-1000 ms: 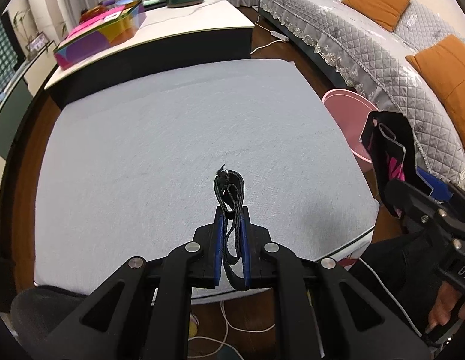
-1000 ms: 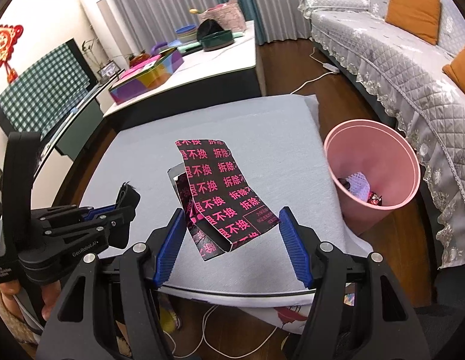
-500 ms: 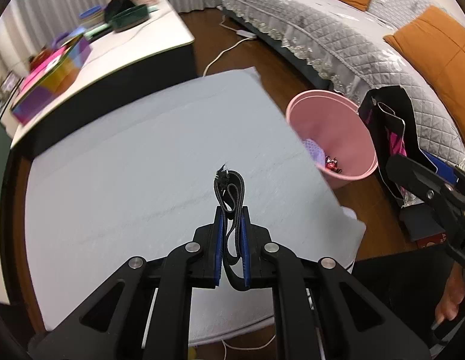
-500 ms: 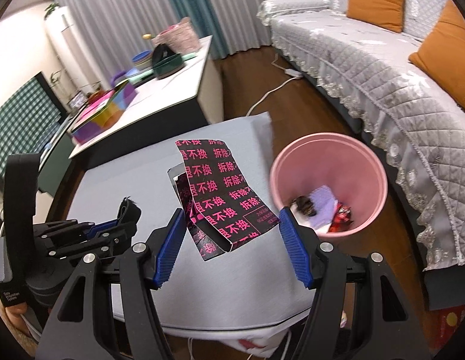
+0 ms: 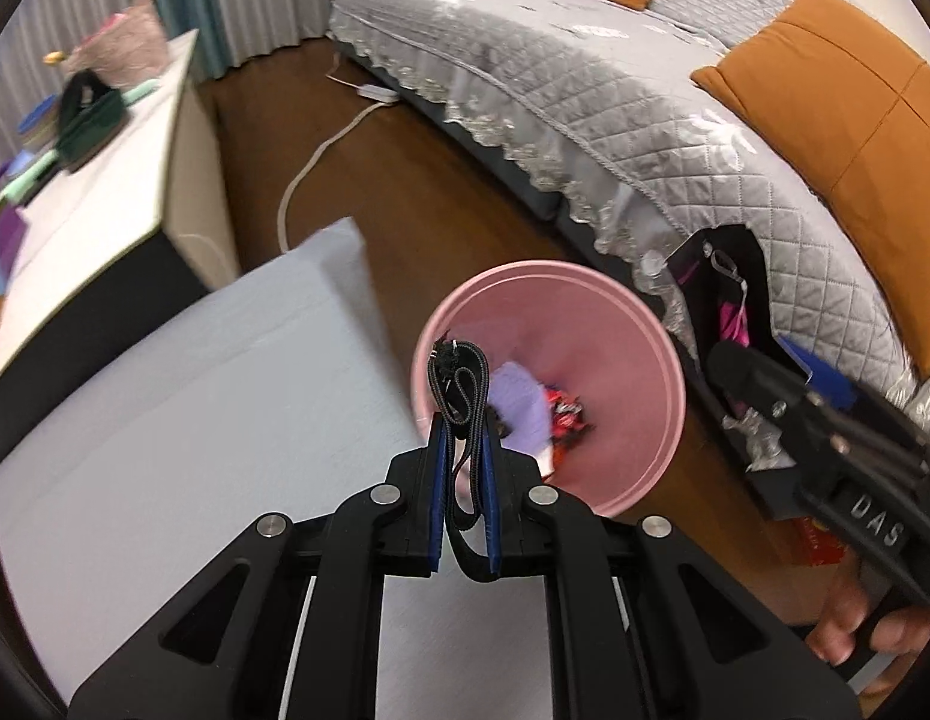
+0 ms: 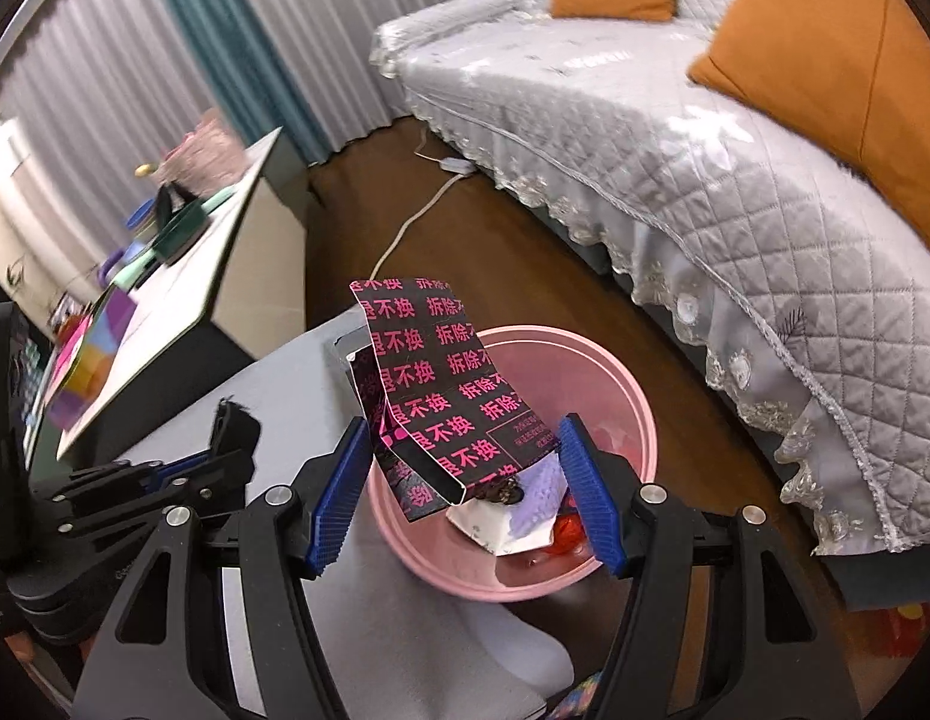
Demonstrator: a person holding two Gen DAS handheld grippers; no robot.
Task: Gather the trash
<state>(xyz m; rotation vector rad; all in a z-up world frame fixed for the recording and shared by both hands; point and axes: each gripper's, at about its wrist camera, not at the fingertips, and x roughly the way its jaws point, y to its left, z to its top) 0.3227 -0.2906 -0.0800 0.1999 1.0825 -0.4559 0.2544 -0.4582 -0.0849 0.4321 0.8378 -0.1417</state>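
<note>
Two wrist fisheyes, both tilted down over the pink bin beside the table

The left wrist view looks along its own fingers, close above the pink bin (image 5: pixel 657 408) and the grey table (image 5: pixel 195 420) edge, with the sofa (image 5: pixel 615 90) beyond and the right gripper (image 5: pixel 729 360) at its right margin. The right wrist view faces the same way from just beside, sharing the pink bin (image 6: pixel 621 384), sofa (image 6: pixel 675 138) and table (image 6: pixel 285 396), with the left gripper (image 6: pixel 234 420) at its left.

Left claw (image 5: pixel 463 444) clamped nearly closed; right claw (image 6: pixel 465 495) spread wide, gripping.
</note>
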